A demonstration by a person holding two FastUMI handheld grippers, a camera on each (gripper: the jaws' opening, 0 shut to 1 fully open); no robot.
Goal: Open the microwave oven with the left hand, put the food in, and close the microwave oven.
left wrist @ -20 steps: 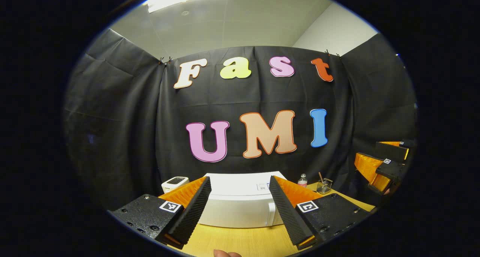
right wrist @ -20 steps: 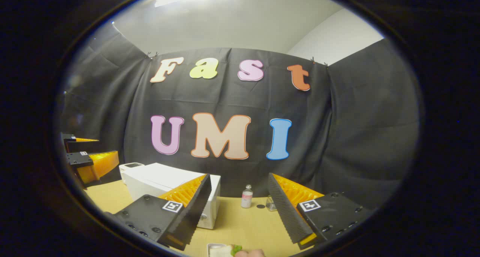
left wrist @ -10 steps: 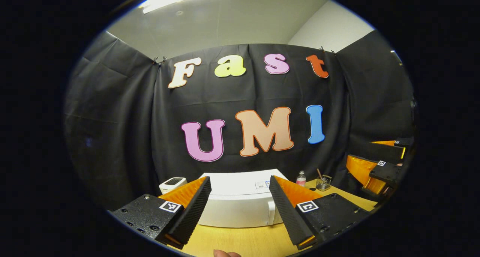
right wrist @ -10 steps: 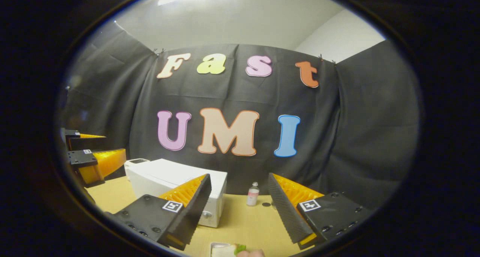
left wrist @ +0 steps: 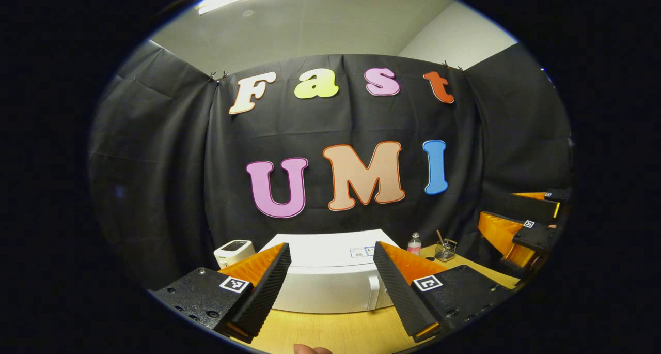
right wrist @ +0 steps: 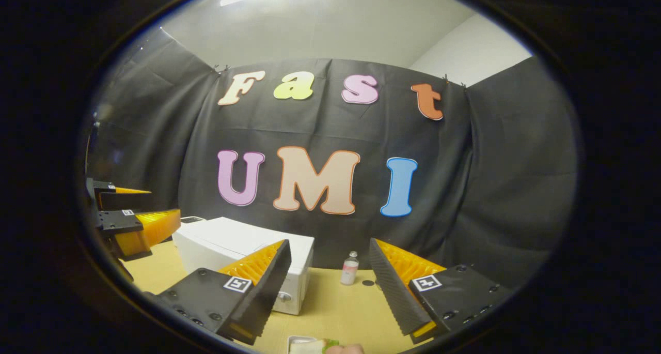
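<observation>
On a pale wooden table before the booth's black cloth wall, a white microwave oven stands with its door closed, framed between the spread fingers of the left gripper, which hovers in front of it and holds nothing. Behind the oven's left corner sits a small white device; to its right stand a little bottle and a wire holder. At the near table edge in the right gripper view lies the food, what looks like a sandwich on a white tray, mostly cut off. Above it, the right gripper hangs with fingers wide apart and empty, the oven to its left.
</observation>
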